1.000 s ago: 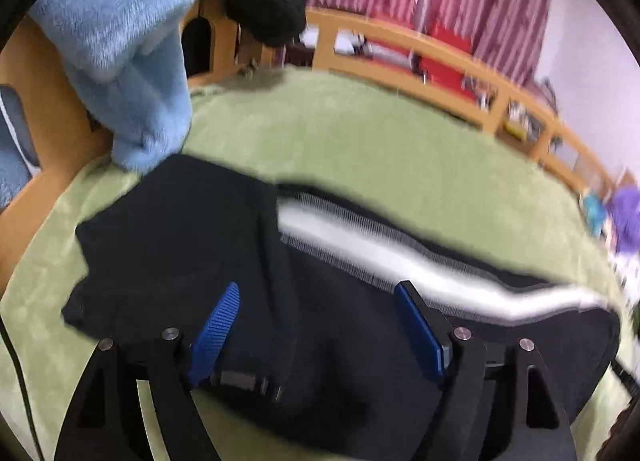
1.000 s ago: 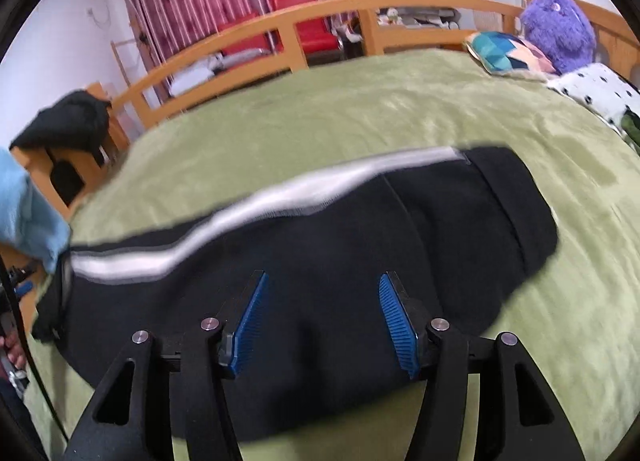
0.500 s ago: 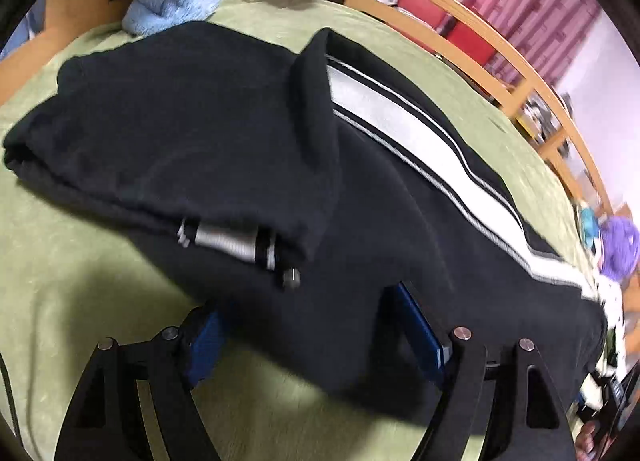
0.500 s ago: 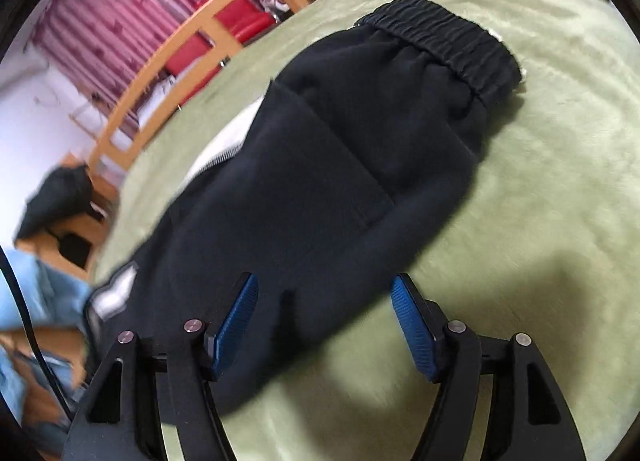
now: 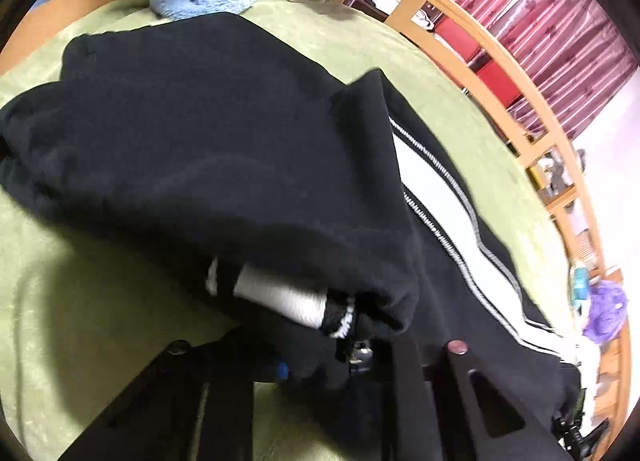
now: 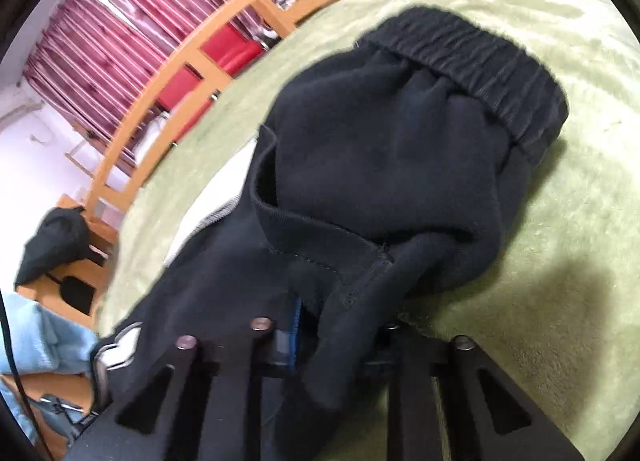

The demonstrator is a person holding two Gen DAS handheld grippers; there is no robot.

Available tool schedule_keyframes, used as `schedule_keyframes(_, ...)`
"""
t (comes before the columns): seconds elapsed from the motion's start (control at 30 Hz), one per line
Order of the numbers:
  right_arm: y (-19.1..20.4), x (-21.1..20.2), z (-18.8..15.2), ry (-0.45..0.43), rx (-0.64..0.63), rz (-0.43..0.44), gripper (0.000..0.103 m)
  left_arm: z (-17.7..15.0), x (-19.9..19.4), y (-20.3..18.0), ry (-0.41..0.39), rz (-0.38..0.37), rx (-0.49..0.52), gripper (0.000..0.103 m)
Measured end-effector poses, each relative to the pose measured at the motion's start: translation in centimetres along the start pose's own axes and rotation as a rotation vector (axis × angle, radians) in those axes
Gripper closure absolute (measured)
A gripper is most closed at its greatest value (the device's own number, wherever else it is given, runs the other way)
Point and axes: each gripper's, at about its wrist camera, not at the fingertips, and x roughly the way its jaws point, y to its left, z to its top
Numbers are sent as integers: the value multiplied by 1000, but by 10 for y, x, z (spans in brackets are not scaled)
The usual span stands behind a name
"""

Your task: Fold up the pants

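Both hand-held grippers have closed on the pants (image 5: 224, 149), waistband (image 6: 472, 61) far right.

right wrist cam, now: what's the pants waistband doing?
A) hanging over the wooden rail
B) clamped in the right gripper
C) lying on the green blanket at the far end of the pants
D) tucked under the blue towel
C: the ribbed elastic waistband lies on the green blanket, far from the right gripper, which is closed on a nearer fold of the black pants.
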Motion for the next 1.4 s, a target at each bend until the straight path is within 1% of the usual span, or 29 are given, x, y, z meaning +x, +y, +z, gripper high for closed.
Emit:
schedule_keyframes(0.13,1,-32,-1,-14,-29,-1,89,-8,-25,-3,-20,-26,17,89)
schedule_keyframes(0.23,2,-58,-5,-20,-60,-5,89,-18,-50,-6,-31,-46,50,89)
schedule_keyframes(0.33,-5,-94,-14,-38,-79,-13,90,-36,-74,-5,-22,-63,80,89)
schedule_keyframes(0.43,-19,-130,-22,-52,-82,-22,90,-67,-98,-2,12,-75,100,89)
schedule_keyframes(0.5,-36,-163,-31,-55,-93,-44,90,-89,-112,1,37,-90,105,89)
schedule_keyframes(0.57,-53,-186,-37,-55,-99,-65,90,-111,-129,7,64,-110,125,89)
schedule_keyframes(0.63,-74,-215,-46,-50,-102,-90,90,-138,-152,14,88,-144,138,89)
schedule_keyframes(0.7,-100,-243,-55,-46,-97,-121,90,-158,-166,19,111,-164,152,89)
schedule_keyframes(0.77,-120,-257,-63,-37,-87,-139,89,-174,-174,22,136,-165,196,88)
schedule_keyframes(0.8,-132,-261,-67,-12,-81,-149,87,-177,-174,24,141,-157,211,87)
schedule_keyframes(0.83,-138,-260,-70,11,-74,-153,85,-181,-172,28,156,-141,227,85)
schedule_keyframes(0.9,-149,-251,-80,96,-67,-185,79,-179,-166,36,214,-125,224,80)
schedule_keyframes(0.93,-149,-249,-84,114,-77,-203,77,-179,-167,41,235,-110,219,70)
schedule_keyframes(0.97,-148,-249,-88,118,-88,-215,73,-182,-176,47,235,-85,229,60)
schedule_keyframes(1.0,-144,-254,-95,112,-120,-242,69,-183,-185,52,218,-74,248,54)
schedule_keyframes(1.03,-141,-259,-101,100,-146,-262,67,-183,-199,58,188,-67,279,45)
schedule_keyframes(1.07,-139,-265,-105,89,-162,-274,63,-185,-210,62,167,-66,301,38)
schedule_keyframes(1.1,-134,-275,-112,67,-181,-289,60,-185,-220,68,150,-63,317,37)
schedule_keyframes(1.17,-131,-288,-118,32,-191,-292,60,-182,-237,82,115,-45,339,37)
schedule_keyframes(1.23,-121,-302,-121,-10,-206,-291,59,-175,-246,93,86,-30,338,37)
schedule_keyframes(1.27,-114,-308,-121,-36,-210,-280,56,-169,-250,102,65,-25,324,37)
schedule_keyframes(1.3,-108,-310,-121,-50,-211,-263,52,-164,-251,107,51,-17,308,37)
schedule_keyframes(1.37,-102,-315,-125,-59,-217,-235,50,-149,-254,128,16,2,260,37)
schedule_keyframes(1.4,-97,-315,-126,-62,-220,-226,50,-141,-248,127,-4,6,238,37)
